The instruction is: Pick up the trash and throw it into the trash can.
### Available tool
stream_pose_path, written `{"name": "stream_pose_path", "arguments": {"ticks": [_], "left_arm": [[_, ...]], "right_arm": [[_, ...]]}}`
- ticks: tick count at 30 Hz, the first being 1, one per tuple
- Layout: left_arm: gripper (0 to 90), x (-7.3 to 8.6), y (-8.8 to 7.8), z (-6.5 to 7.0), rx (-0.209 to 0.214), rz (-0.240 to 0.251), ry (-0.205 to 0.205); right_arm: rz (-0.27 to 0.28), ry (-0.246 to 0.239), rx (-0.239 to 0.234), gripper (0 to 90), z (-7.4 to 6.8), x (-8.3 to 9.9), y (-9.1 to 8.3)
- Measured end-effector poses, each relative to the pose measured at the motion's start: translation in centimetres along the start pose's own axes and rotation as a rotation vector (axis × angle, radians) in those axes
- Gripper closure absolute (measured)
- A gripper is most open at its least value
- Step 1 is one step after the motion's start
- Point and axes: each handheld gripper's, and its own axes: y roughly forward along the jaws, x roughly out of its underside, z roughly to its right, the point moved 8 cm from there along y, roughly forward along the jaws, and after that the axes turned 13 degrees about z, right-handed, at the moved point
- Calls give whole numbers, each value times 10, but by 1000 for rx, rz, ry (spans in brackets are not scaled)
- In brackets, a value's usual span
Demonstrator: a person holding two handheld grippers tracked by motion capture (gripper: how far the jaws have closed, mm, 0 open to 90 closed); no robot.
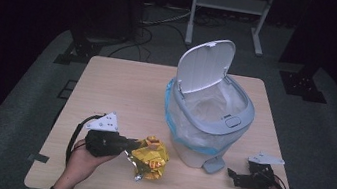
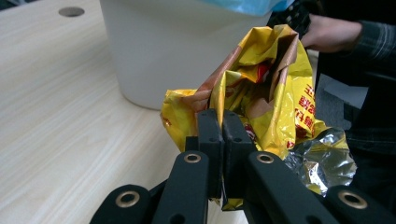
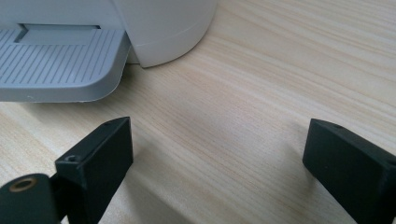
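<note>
A crumpled yellow snack bag with a silver inside lies on the table just left of a white pedal bin. My left gripper is shut on the bag's near edge; in the left gripper view its jaws pinch the yellow foil together at my left gripper. The bin's lid stands open and a clear liner with a blue rim hangs inside. My right gripper rests low on the table right of the bin's grey pedal, open, with bare wood between its fingers.
The wooden table has free room at its left and back. The grey pedal sits close ahead of the right gripper. Beyond the table stand a metal frame and cables on a dark floor.
</note>
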Motion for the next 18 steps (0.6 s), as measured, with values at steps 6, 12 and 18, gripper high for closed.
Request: {"name": "stream_pose_path", "arguments": {"ticks": [6, 12, 18], "left_arm": [[890, -13, -5, 2, 16, 39, 5], [890, -24, -6, 3, 30, 64, 11], [890, -35, -6, 3, 40, 87, 8]], "right_arm": [[0, 0, 0, 74, 0, 0, 0], [0, 0, 0, 74, 0, 0, 0], [0, -1, 0, 74, 0, 0, 0]]}}
